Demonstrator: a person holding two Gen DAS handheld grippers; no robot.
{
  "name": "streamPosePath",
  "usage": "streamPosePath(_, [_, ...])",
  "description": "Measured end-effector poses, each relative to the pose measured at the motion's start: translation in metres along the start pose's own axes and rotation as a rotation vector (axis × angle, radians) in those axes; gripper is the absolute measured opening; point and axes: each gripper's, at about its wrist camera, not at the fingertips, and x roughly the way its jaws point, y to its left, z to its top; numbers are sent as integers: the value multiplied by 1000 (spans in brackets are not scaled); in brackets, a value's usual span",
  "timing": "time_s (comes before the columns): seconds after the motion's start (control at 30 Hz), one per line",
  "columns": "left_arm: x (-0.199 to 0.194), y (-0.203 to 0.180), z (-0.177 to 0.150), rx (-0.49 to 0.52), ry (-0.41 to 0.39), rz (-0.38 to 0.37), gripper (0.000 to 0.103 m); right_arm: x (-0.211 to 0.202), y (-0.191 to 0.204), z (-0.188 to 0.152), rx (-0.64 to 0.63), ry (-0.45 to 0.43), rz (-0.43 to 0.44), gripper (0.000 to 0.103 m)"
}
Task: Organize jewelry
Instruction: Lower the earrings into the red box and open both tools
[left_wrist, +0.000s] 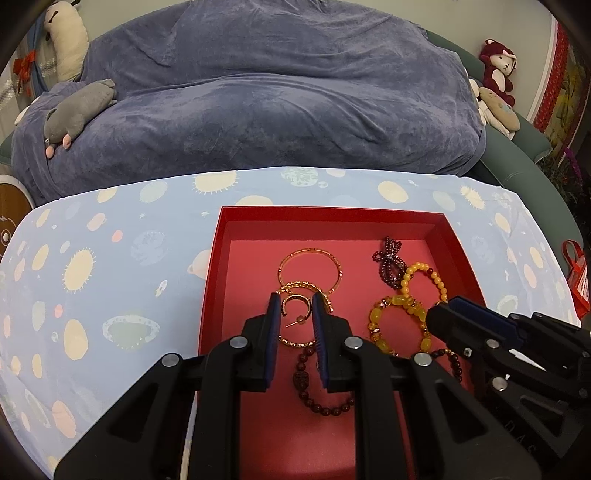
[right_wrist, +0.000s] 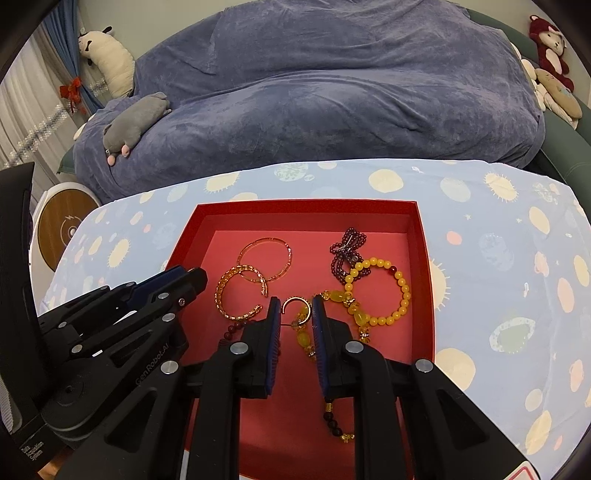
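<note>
Step in hand: picking gold hoop earring (left_wrist: 294, 303) near red tray (left_wrist: 210, 280) centre. Left gripper (left_wrist: 295, 310) fingers apart, straddling it; right gripper (right_wrist: 294, 314) likewise apart, empty. Next: close gently on thin hoop.

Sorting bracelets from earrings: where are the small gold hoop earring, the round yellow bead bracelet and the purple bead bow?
gold hoop earring (left_wrist: 294, 303), left wrist view, on its curved band.
yellow bead bracelet (right_wrist: 405, 293), right wrist view, on its right-side beads.
purple bead bow (right_wrist: 349, 240), right wrist view, on its knot.
</note>
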Motion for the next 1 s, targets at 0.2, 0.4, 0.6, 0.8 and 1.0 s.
streamPosePath(0.2, [11,1,-4,-2,20,6,17,14,3,-3,-15,23,-3,16])
streamPosePath(0.4, [17,1,-9,-11,33,16,18,21,1,-8,-7,34,-7,19])
streamPosePath(0.6, [13,2,-11,-23,25,27,39,18,-3,-10,10,32,-12,24])
streamPosePath(0.8, [3,4,-15,-36,25,40,52,5,-4,-17,15,27,-17,31])
streamPosePath(1.0, [-11,11,-36,-30,32,56,54,-11,-11,-43,21,37,-31,34])
